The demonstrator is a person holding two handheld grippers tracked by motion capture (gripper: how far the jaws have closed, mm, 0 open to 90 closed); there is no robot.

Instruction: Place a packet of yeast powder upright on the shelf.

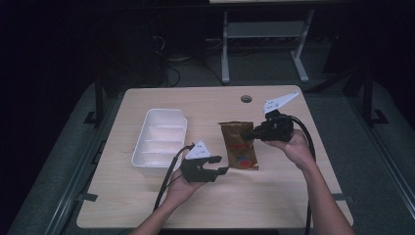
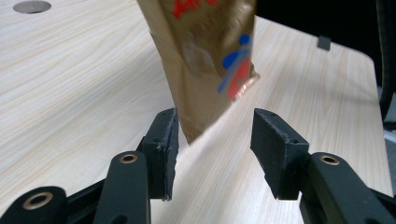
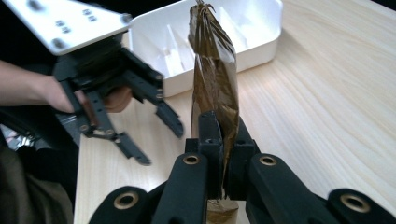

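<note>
Presently the right gripper [image 1: 253, 133], held up over the table [image 1: 274, 196] and pointing toward the person's left, is clamped on the edge of the brown snack packet [image 1: 238, 144], which hangs above the tabletop. Opposite, the left gripper [image 1: 218, 165] rests in an upturned palm, its jaws apart, the packet's lower corner just beyond them. Beside it stands the white divided tray [image 1: 161, 142], compartments bare.

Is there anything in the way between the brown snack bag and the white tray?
Nothing visible blocks it. The right tongs pinch the brown snack bag, and bare table lies between it and the white tray. The open left tongs sit nearer the person, below that gap.
</note>
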